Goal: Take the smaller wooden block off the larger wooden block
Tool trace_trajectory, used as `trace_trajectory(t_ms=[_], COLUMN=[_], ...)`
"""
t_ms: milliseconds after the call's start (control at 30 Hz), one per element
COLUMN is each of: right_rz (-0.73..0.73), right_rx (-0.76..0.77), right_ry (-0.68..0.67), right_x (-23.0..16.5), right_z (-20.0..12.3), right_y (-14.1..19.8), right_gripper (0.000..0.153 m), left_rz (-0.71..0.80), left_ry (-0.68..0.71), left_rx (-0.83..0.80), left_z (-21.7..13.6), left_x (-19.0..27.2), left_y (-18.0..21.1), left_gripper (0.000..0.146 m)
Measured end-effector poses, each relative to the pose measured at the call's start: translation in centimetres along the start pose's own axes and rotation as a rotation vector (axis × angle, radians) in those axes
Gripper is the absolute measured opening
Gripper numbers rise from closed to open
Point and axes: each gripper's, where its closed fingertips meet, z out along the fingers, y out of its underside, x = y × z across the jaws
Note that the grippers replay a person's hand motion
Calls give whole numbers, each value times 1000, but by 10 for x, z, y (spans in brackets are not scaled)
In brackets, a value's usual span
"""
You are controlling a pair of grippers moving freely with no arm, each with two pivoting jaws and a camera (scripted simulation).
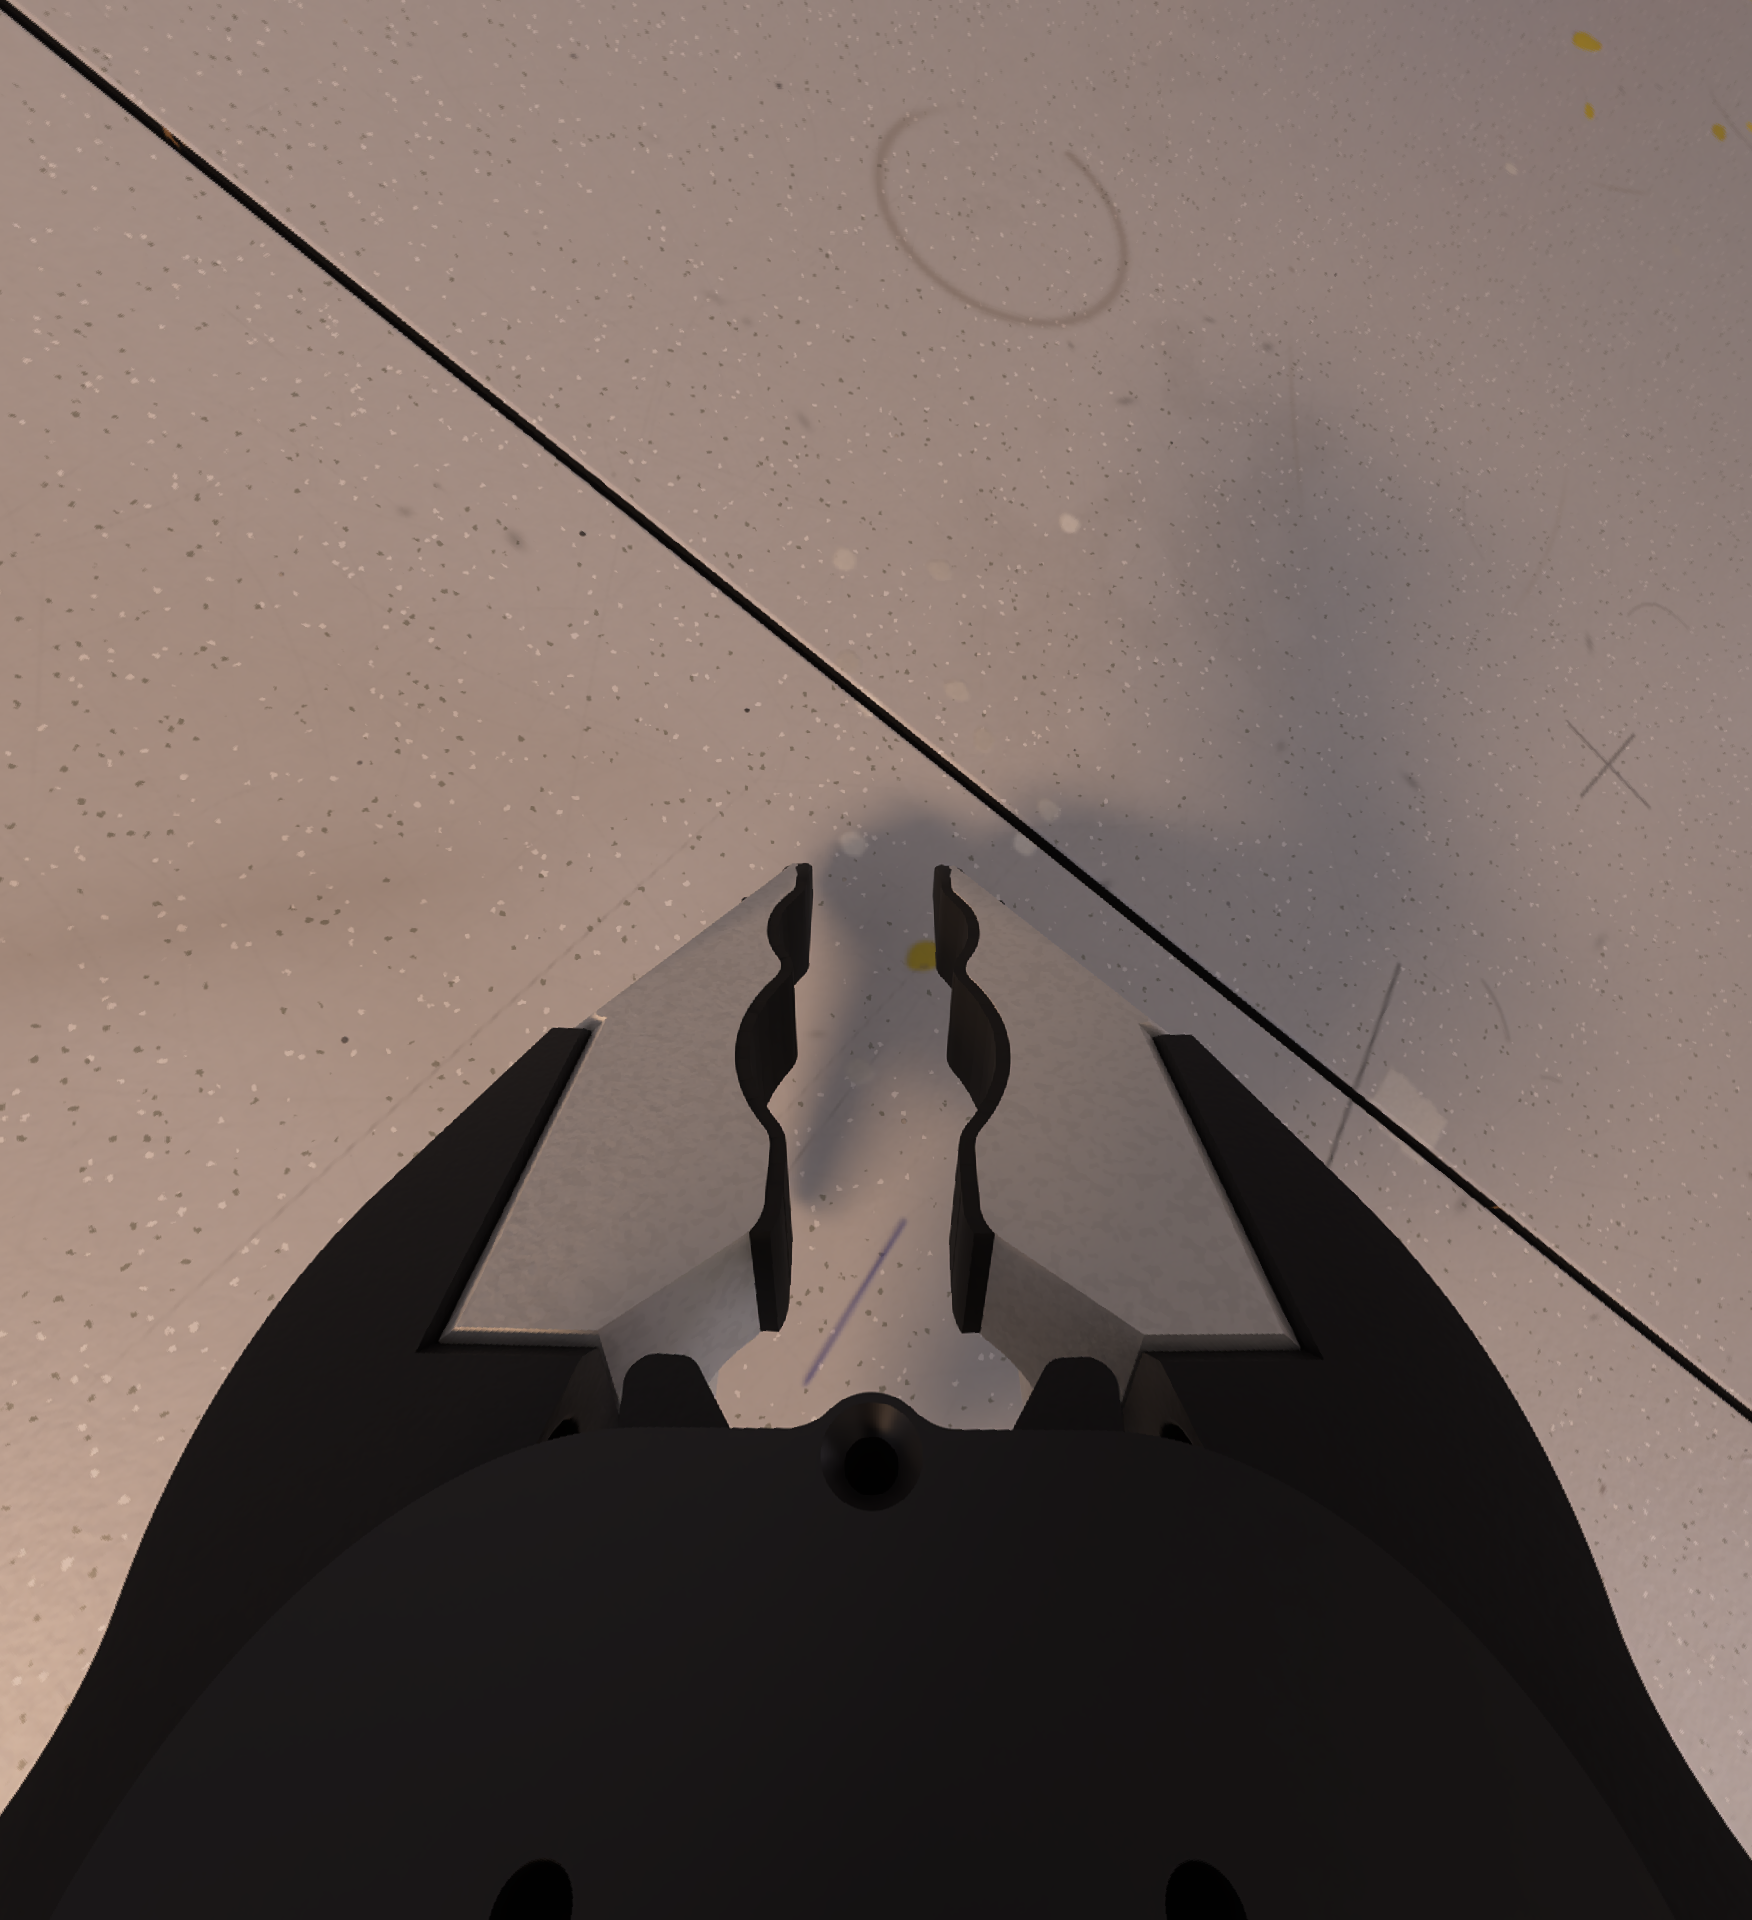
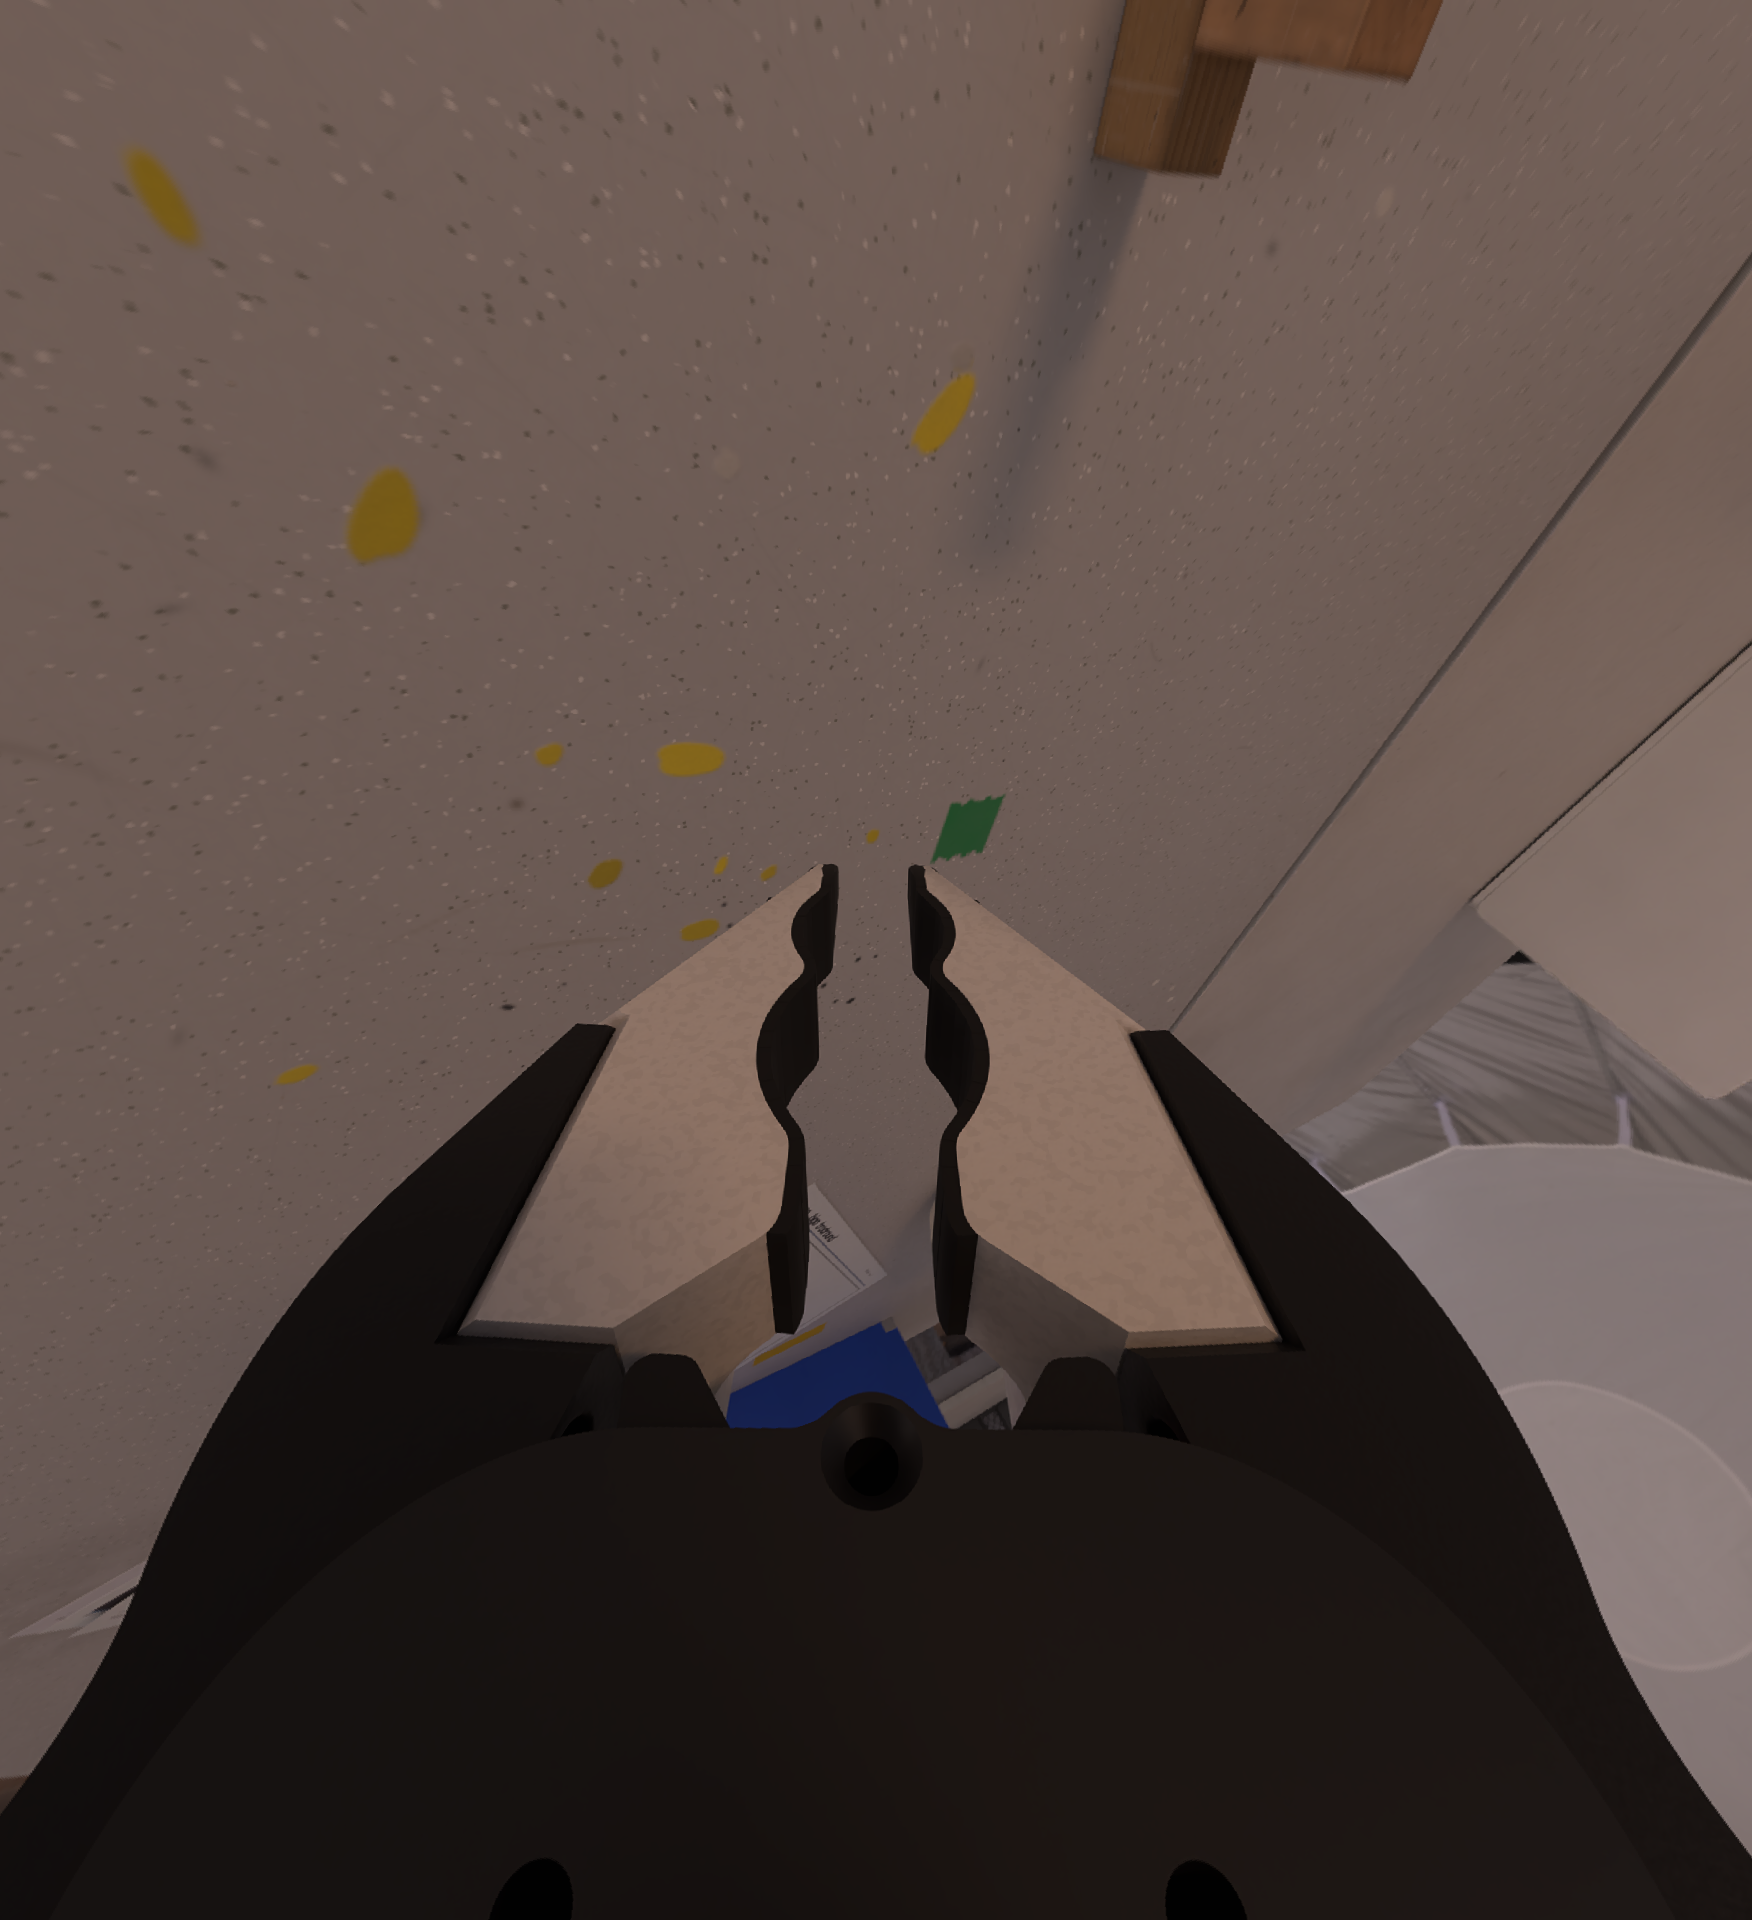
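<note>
1. So the wooden blocks only show up in the right wrist view, way up at the top edge, up and to the right of the right gripper point(image 2: 870, 871); there's a lighter block point(image 2: 1168, 99) with a redder-brown block point(image 2: 1308, 36) overlapping it; both are cropped by the frame, so I honestly can't tell which is the smaller one or which sits on top.
2. Right gripper's jaws are parted a little with nothing between them; they're over the speckled table point(image 2: 539, 520), well apart from the blocks; a green scrap point(image 2: 967, 828) sits just past the tips, and yellow spots point(image 2: 384, 514) are scattered off to the left.
3. Left gripper point(image 1: 872, 871) has its jaws apart too, holding nothing; its view is just table point(image 1: 332, 727) with a dark seam line point(image 1: 643, 520) running diagonally; no blocks anywhere.
4. My guess: right one is nearer, so it should take this; it needs to go forward and right; long axis of the blocks is hard to call from this crop.
</note>
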Motion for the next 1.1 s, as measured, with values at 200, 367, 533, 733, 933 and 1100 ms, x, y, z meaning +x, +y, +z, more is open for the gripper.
trace_trajectory(t_ms=[200,367,533,733,933,1100], right_rz=[98,157,214,166,19,-122], right_rx=[34,-16,-33,115,11,-339], right_ry=[-165,-208,-209,11,-185,-378], right_x=[-1,13,30,84,88,80], right_z=[1,-22,-52,-79,-36,15], right_y=[-5,8,19,-27,-119,-140], right_gripper=[17,44,48,38,47,47], left_rz=[6,2,-1,5,10,5], left_ry=[4,10,13,9,6,14], left_rx=[-7,-3,-2,-12,-16,-9], left_z=[0,0,0,1,1,0], left_x=[1,1,1,1,2,2], left_y=[1,1,0,1,2,1], left_gripper=[23,23,23,23,23,23])
